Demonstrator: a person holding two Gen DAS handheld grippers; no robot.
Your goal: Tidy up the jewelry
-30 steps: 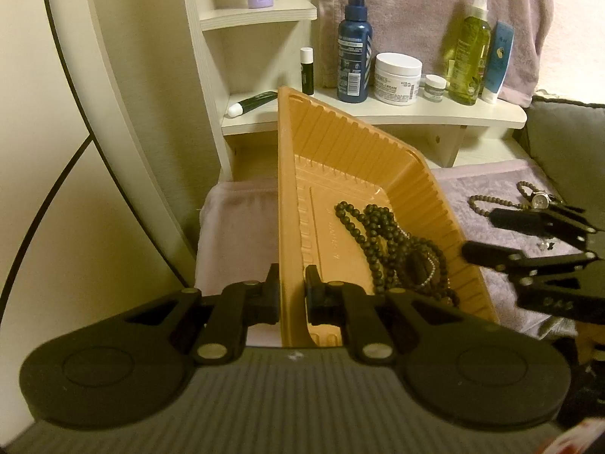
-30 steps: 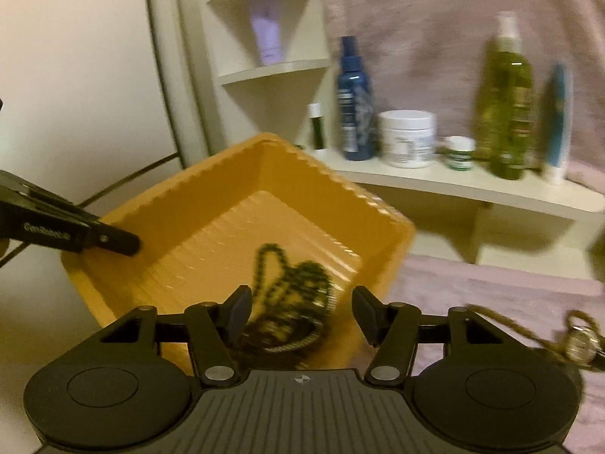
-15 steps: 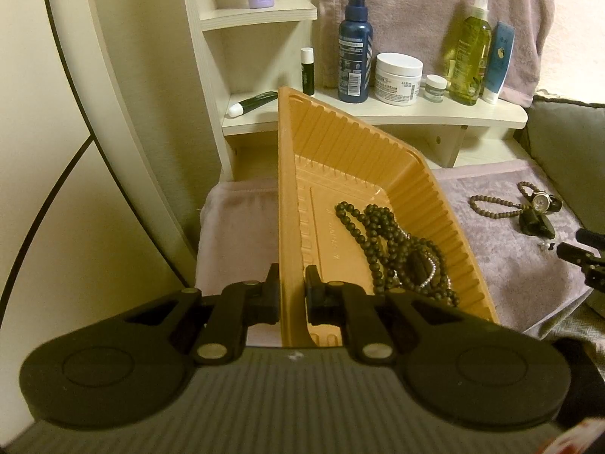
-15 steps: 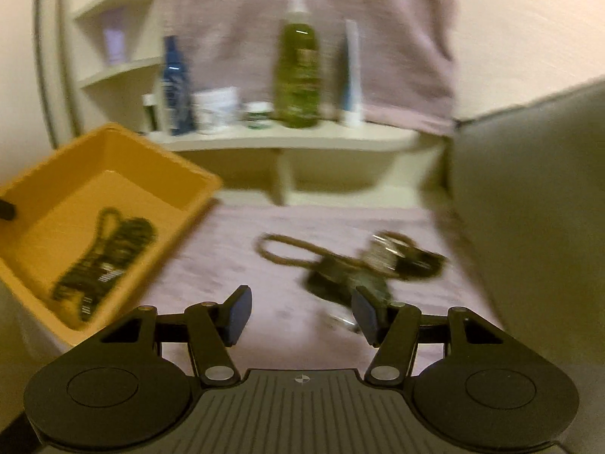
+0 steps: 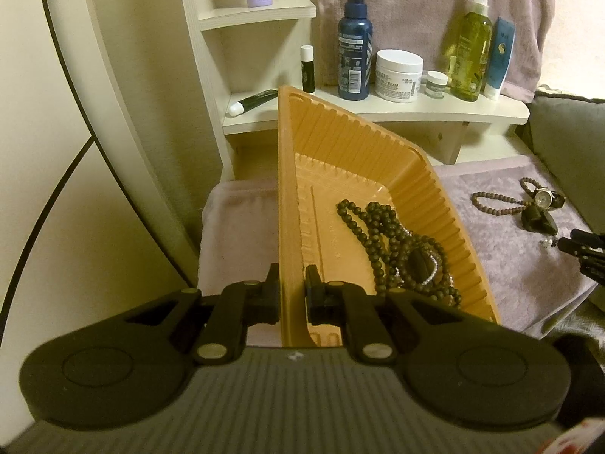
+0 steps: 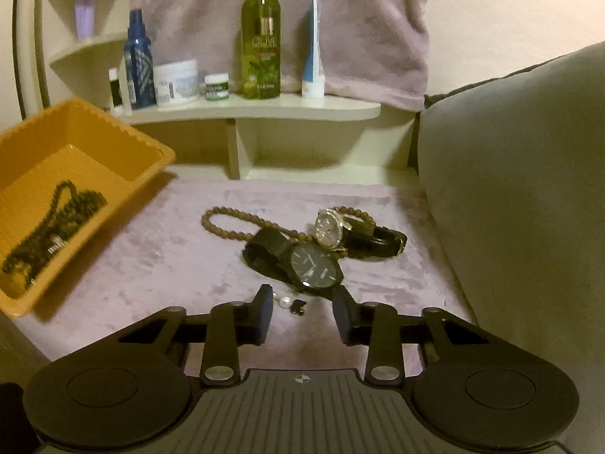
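Observation:
My left gripper (image 5: pixel 292 292) is shut on the near rim of the orange tray (image 5: pixel 289 196), which sits tilted. Dark bead necklaces (image 5: pixel 393 242) lie heaped in it. In the right wrist view my right gripper (image 6: pixel 302 304) hangs low over the mauve cloth (image 6: pixel 189 257), jaws closing. A small pearl earring (image 6: pixel 284 301) and a tiny dark piece (image 6: pixel 298 305) lie between its fingers, untouched. Just beyond lie a black watch (image 6: pixel 302 263), a silver-faced watch (image 6: pixel 332 231) and a brown bead bracelet (image 6: pixel 234 219). The orange tray (image 6: pixel 34 295) shows at the left there.
A cream shelf (image 6: pixel 264 108) at the back holds a blue bottle (image 6: pixel 140 72), a white jar (image 6: pixel 177 82), a green bottle (image 6: pixel 261 49) and a tube (image 6: pixel 313 56). A grey cushion (image 6: pixel 522 189) walls the right side. A towel (image 6: pixel 340 19) hangs behind.
My right gripper swung from over the tray to the right and down to the jewelry on the cloth, and its jaws have narrowed. The left gripper and tray stayed still.

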